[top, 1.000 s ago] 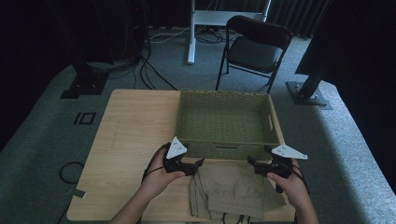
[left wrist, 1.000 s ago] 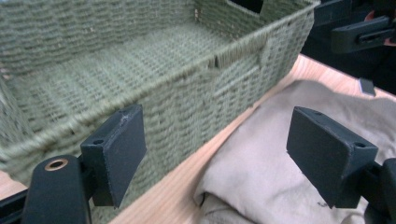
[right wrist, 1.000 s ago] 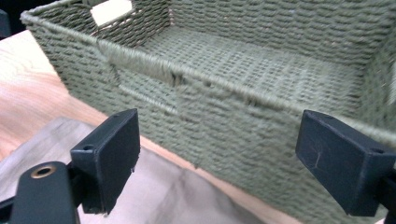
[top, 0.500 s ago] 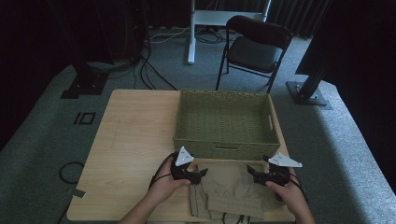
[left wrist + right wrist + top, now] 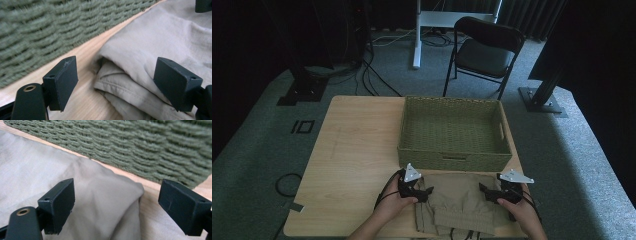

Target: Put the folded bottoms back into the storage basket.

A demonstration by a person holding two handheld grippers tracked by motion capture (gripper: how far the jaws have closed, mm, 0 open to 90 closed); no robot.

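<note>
A wooden table (image 5: 357, 150) fills mid-frame, a green woven basket (image 5: 455, 132) at centre. Below it lies folded khaki clothing (image 5: 459, 205). My left gripper (image 5: 419, 189) and right gripper (image 5: 490, 192) flank its upper corners, jaws apart, fabric between them.

A black folding chair (image 5: 484, 52) stands on grey carpet (image 5: 257, 145) beyond the wooden bench (image 5: 357, 150), with dark curtains (image 5: 522, 15), loose cables (image 5: 372, 70) and a white stand post (image 5: 417, 32) behind.

Basket (image 5: 454, 131) behind folded cloth (image 5: 460, 203) on table (image 5: 357, 165), chair (image 5: 484, 52) beyond.
</note>
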